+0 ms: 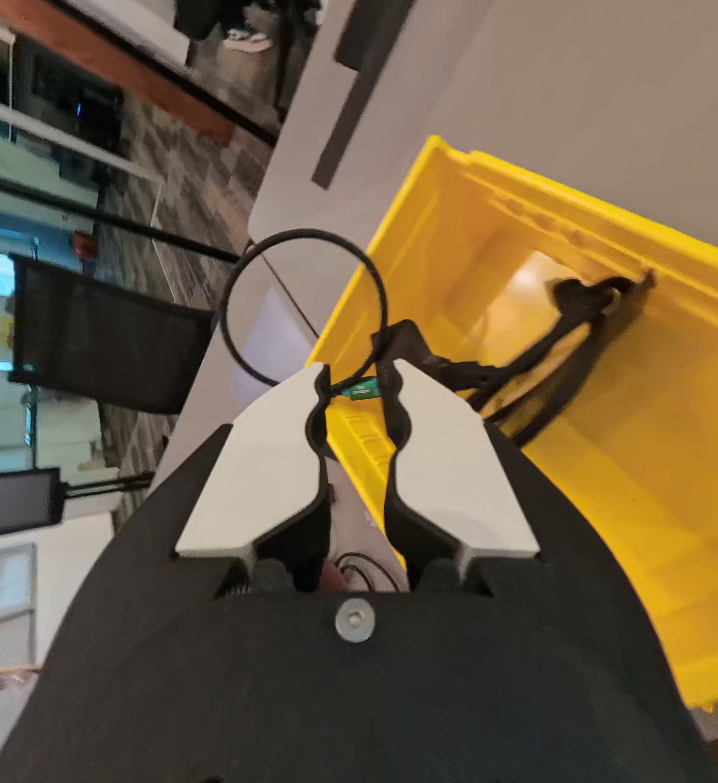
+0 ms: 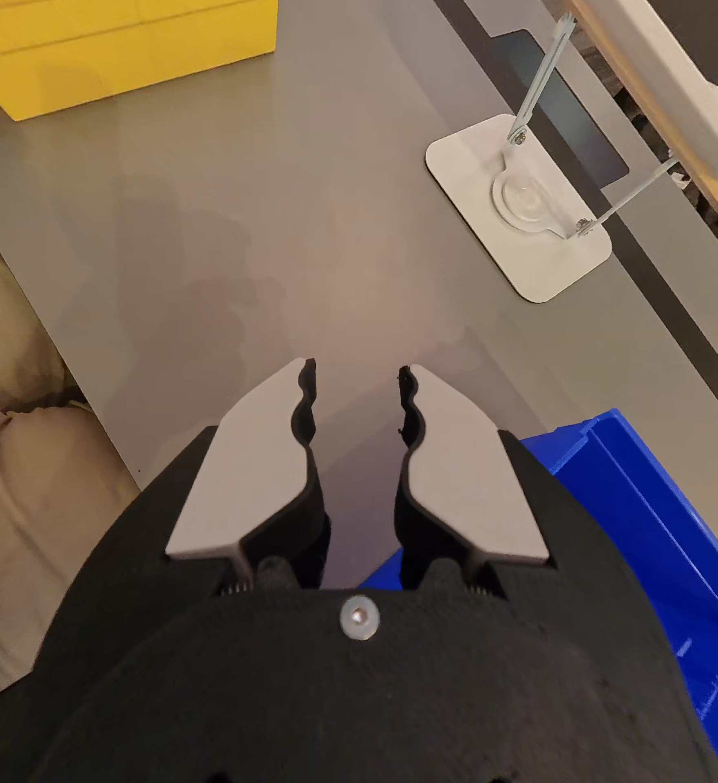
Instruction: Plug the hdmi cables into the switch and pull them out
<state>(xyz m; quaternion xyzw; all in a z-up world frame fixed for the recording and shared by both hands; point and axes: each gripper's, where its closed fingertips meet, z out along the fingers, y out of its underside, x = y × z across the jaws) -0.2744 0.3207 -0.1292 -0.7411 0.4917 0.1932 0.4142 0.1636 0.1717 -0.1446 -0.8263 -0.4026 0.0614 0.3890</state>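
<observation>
In the left wrist view my left gripper [image 1: 359, 383] is closed on a thin black HDMI cable at its small green piece [image 1: 362, 390]. The cable curls up into a round loop [image 1: 302, 237] beyond the fingertips. A black plug [image 1: 403, 339] sits just past the right fingertip. More black cable [image 1: 577, 334] trails from it into the yellow bin [image 1: 603, 487] and ends in a bundle by the bin's wall. This view is blurred and tilted. My right gripper [image 2: 357, 373] is open and empty above the bare grey table [image 2: 221, 212]. I see no switch in either view.
A blue bin [image 2: 645, 529] sits under the right gripper's right side. The yellow bin's wall [image 2: 115, 55] is at the far left of the right wrist view. A white lamp base [image 2: 518, 203] stands at the table's right edge. A beige sleeve [image 2: 9, 381] is at the left. Left tips to right tips: about 45 cm. From my left tips it is roughly 12 cm to the black plug [image 1: 403, 339]; from my right, 50 cm.
</observation>
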